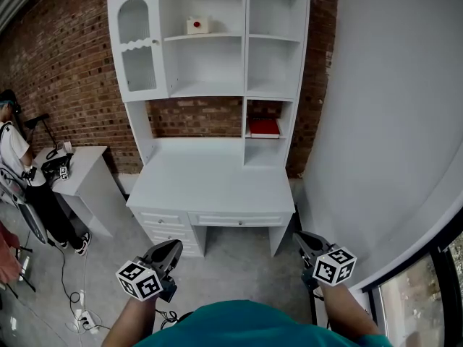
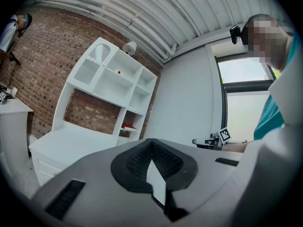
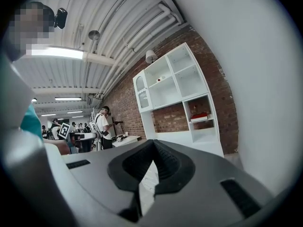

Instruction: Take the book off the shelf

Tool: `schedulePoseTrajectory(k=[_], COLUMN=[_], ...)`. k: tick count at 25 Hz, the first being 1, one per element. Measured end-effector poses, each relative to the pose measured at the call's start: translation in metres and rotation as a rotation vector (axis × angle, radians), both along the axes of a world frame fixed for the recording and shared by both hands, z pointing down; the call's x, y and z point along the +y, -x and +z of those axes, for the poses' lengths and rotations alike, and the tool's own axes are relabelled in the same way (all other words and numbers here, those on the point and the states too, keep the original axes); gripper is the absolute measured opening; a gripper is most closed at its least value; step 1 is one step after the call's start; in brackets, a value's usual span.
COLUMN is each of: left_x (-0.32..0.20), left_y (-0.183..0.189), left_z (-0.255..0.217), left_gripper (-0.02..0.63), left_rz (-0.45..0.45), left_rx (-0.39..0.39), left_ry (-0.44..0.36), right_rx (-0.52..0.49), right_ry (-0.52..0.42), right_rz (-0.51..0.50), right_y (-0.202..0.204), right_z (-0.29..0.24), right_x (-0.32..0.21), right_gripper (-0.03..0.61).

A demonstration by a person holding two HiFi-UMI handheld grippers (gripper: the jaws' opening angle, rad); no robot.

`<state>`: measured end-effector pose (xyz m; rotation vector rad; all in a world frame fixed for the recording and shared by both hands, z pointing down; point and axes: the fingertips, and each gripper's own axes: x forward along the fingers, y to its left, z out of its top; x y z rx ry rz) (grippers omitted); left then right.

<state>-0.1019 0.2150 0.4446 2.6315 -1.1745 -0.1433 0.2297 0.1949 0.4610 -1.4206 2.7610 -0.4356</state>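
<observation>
Red, the book [image 1: 264,127] lies flat in the low right cubby of the white shelf [image 1: 243,63], just above the worktop [image 1: 210,183]. It is untouched, so I judge the task not yet begun. The left tool [image 1: 173,246] and right tool [image 1: 302,237] hang low by the person's body, well apart from the shelf. Each has its jaws drawn together at the tips with nothing between them. The whole reach, the grip and the pull-out are left to do.

A small red-and-white box [image 1: 197,25] sits on an upper shelf. A side table [image 1: 87,166] and another person [image 1: 14,147] stand off to the left, clear of the path. The grey wall [image 1: 383,121] crowds the cubby's right side, and the worktop's depth lies in front of it.
</observation>
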Motion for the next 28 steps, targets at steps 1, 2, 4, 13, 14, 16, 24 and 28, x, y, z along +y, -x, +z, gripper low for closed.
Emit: schedulePoseTrajectory(k=[1,2,4,13,14,16,24,28], left_x=[-0.003,-0.007,-0.015,-0.099,-0.114,-0.146,-0.282,-0.336], left_y=[0.001,0.003,0.007,0.03,0.035,0.045,0.09,0.11], left_z=[0.0,0.001,0.005,0.022,0.024,0.026,0.016,0.01], left_gripper=[0.012,0.012,0.012,0.012,0.012,0.013,0.013,0.012], left_rz=[-0.001,-0.003,-0.004,0.063,0.074,0.095,0.187,0.206], left_rx=[0.002,0.006,0.018,0.058,0.059,0.062,0.038,0.036], left_ry=[0.001,0.003,0.01,0.018,0.016,0.013,0.006,0.012], right_rx=[0.0,0.0,0.001,0.034,0.037,0.039,0.005,-0.009], right_ry=[0.003,0.006,0.012,0.034,0.032,0.029,0.049,0.065], right_rz=[0.001,0.001,0.004,0.038,0.046,0.062,0.149,0.162], right_y=[0.0,0.001,0.004,0.032,0.037,0.048,0.1,0.127], right_z=[0.001,0.003,0.006,0.016,0.016,0.017,0.009,0.006], right_x=[-0.003,-0.006,-0.013,-0.077,-0.088,-0.112,-0.227,-0.276], right_gripper=[0.021,0.021,0.021,0.021,0.021,0.021,0.021,0.023])
